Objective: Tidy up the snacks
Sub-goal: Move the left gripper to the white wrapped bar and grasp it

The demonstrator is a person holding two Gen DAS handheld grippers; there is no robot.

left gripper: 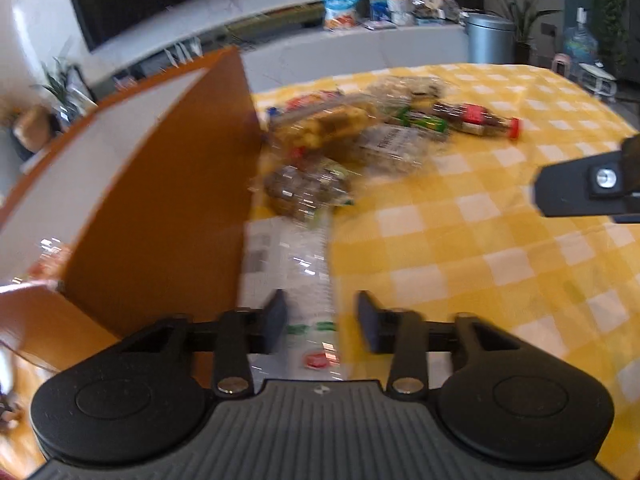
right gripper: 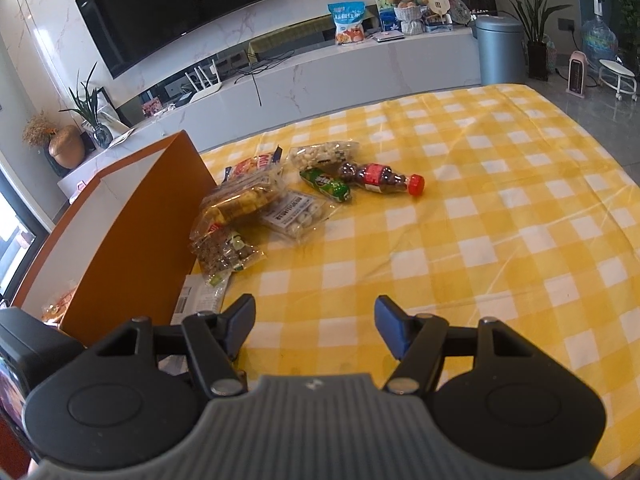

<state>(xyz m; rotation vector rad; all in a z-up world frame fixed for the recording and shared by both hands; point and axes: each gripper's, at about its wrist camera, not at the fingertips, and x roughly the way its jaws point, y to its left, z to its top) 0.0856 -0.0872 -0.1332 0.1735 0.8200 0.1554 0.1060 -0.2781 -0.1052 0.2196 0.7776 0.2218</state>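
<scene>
An orange box (right gripper: 132, 232) stands open at the table's left; it also shows in the left wrist view (left gripper: 160, 208). Several snack bags lie beside it: a nut bag (right gripper: 224, 254), a yellow snack bag (right gripper: 240, 200), a clear candy bag (right gripper: 298, 214), a green pack (right gripper: 326, 186) and a cola bottle (right gripper: 380, 178). My left gripper (left gripper: 322, 320) is open over a clear flat packet (left gripper: 296, 280) lying by the box wall. My right gripper (right gripper: 314, 326) is open and empty above the yellow checked cloth (right gripper: 480, 240).
The right gripper's finger (left gripper: 584, 186) shows at the right edge of the left wrist view. Something orange lies inside the box (right gripper: 60, 304). A TV wall and a white sideboard (right gripper: 360, 68) stand behind the table.
</scene>
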